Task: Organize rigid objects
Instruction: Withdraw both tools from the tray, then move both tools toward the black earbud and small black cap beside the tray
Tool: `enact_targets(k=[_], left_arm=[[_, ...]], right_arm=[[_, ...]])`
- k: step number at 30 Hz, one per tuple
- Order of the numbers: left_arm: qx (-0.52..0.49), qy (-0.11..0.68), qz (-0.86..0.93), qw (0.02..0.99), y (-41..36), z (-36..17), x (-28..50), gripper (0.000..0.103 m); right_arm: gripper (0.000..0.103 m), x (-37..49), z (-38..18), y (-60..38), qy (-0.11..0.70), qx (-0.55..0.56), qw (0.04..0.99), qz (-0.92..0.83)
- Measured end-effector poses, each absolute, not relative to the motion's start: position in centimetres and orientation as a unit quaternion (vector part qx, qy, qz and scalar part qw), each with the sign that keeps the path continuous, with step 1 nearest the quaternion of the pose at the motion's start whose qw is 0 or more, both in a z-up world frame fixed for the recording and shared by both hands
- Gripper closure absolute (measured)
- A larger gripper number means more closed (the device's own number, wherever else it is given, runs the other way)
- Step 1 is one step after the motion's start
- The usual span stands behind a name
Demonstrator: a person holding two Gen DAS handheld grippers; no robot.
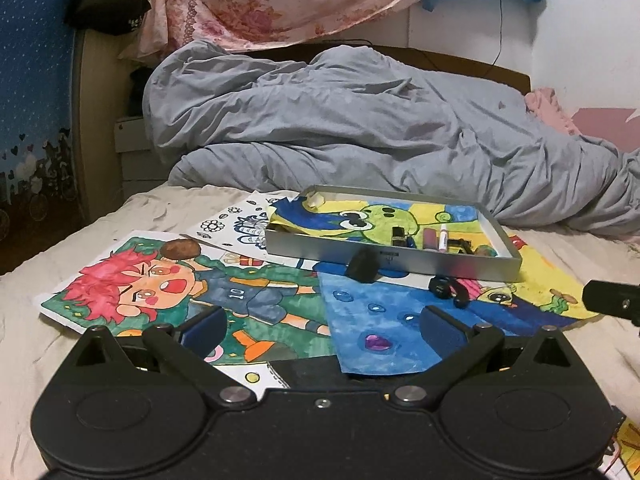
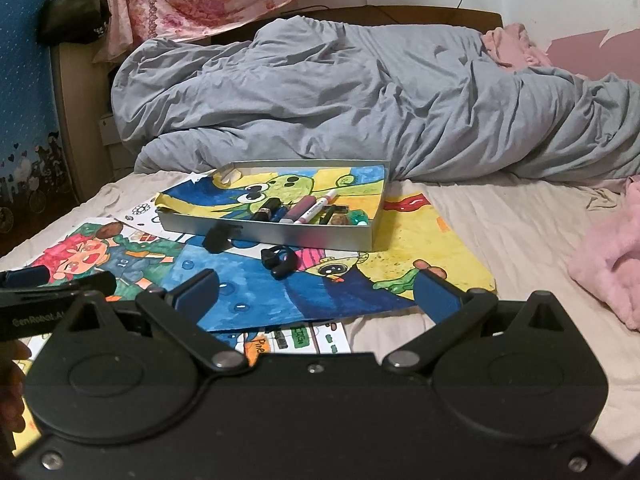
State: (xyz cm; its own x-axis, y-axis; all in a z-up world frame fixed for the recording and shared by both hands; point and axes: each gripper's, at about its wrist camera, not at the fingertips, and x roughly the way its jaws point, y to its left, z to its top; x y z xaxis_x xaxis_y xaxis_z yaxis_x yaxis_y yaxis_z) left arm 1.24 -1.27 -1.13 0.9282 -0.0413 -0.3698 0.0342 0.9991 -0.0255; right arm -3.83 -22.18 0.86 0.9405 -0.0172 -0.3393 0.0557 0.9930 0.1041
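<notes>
Tray (image 2: pixel 280 236) on drawings (image 2: pixel 420 248), marker (image 2: pixel 316 211) inside, duvet (image 2: pixel 360 100) behind

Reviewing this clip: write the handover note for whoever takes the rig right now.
Left gripper: open, empty, low over the drawings.
Right gripper: open, empty, same.
Tray: on the drawings, already holds a marker and other small items.
Left to do: black block against the tray's front wall, black clip-like piece just before it, brown lump on the red-haired drawing. All outside the tray.
</notes>
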Motion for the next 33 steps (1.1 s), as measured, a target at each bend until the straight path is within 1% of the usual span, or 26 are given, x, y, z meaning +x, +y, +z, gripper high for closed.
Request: enact_targets(k=[13, 28, 33], left_arm=[[-0.048, 0.177, -0.024, 0.983, -0.6, -0.2, 1.3, 0.001], [-0.053, 0.173, -0.023, 0.983, -0.9, 0.4, 1.7, 0.001], [-0.057, 0.178, -0.026, 0.982, -1.2, 0.6, 3.3, 0.001]], right_arm=[[0.000, -2.9, 0.9, -22.1, 0.177, 0.073, 0.981, -0.021], [0.000, -1.3, 1.2, -21.8, 0.172, 0.087, 0.981, -0.014], [0.001, 0.2, 1.3, -22.0, 0.178, 0.084, 0.980, -0.006]])
